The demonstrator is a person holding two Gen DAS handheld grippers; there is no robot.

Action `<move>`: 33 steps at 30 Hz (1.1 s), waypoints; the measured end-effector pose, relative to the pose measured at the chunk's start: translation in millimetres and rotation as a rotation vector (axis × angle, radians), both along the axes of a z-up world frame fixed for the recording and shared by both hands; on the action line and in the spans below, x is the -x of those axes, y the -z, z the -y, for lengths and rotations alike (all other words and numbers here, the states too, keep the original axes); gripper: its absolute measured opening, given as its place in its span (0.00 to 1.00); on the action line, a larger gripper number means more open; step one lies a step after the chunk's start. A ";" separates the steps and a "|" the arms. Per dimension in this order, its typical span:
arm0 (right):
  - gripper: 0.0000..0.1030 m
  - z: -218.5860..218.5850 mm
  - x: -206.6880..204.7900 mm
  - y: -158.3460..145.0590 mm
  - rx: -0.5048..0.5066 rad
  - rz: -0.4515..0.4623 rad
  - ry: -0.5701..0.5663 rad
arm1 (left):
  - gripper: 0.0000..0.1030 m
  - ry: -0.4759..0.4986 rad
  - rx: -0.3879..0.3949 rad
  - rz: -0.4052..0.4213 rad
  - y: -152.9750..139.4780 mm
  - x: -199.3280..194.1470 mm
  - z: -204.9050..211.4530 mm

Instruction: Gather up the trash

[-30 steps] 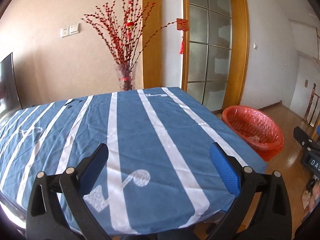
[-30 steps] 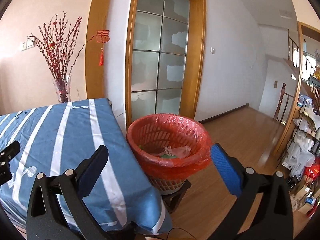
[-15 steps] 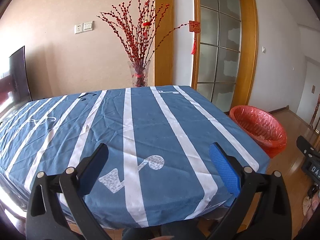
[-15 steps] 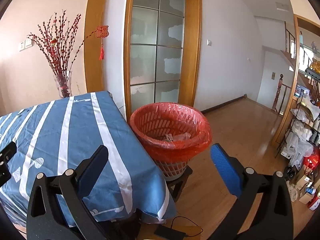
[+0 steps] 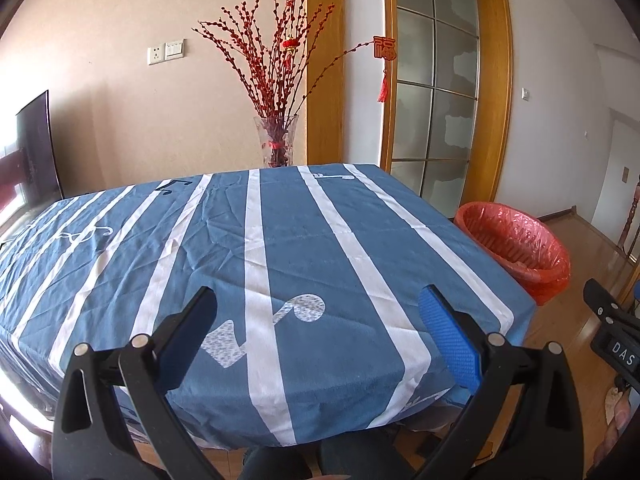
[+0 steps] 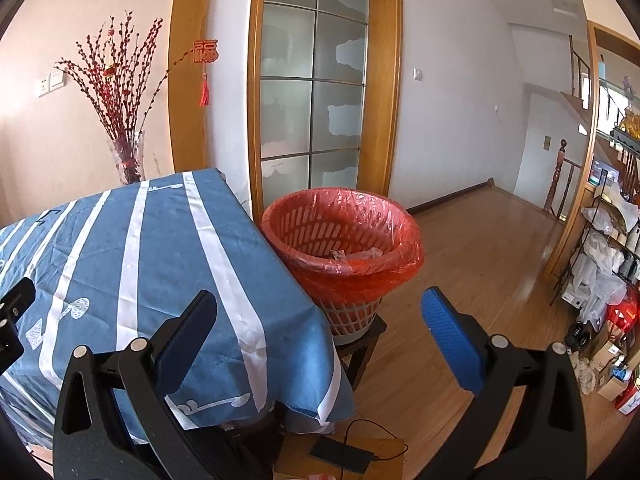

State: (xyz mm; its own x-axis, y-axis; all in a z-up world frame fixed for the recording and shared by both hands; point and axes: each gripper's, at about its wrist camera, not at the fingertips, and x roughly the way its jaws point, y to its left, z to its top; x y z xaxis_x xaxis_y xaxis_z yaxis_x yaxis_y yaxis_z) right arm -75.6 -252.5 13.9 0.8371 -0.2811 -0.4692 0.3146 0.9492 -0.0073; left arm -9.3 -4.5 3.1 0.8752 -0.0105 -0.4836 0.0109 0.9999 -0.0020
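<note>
Both grippers, left gripper (image 5: 318, 312) and right gripper (image 6: 320, 312), hang spread wide and empty. The blue-and-white striped tablecloth (image 5: 280, 240) shows no litter; crumpled scraps (image 6: 356, 255) lie inside the red-lined plastic basket (image 6: 340, 240) beside it. Collecting looks finished.

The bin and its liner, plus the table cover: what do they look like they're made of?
Bin: pale rigid plastic, judging by its slotted lattice wall. Liner: thin red plastic film, glossy, crinkled and see-through, folded over the rim. Table cover: blue and white striped woven fabric, matte, creased, draping at the edges. Both grippers are open and empty.
</note>
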 end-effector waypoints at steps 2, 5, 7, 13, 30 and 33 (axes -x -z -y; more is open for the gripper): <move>0.98 -0.5 0.0 -0.6 0.000 0.001 -0.001 | 0.96 -0.001 0.000 0.003 -0.4 1.3 0.1; 0.98 -1.1 0.6 -0.8 -0.005 0.001 -0.002 | 0.96 -0.002 0.000 0.007 -1.1 2.7 0.0; 0.98 -1.9 0.3 -0.6 -0.008 -0.001 -0.004 | 0.96 -0.001 0.000 0.007 -1.2 3.2 0.0; 0.98 -4.9 0.0 -0.5 -0.008 -0.002 -0.009 | 0.96 -0.003 0.000 0.009 -1.0 4.2 -0.4; 0.98 -5.8 -2.4 2.0 -0.016 -0.014 -0.015 | 0.96 -0.001 -0.001 0.006 -1.6 3.5 -0.5; 0.98 -5.8 -3.3 2.4 -0.016 -0.017 -0.016 | 0.96 -0.001 -0.002 0.005 -1.6 3.0 -0.6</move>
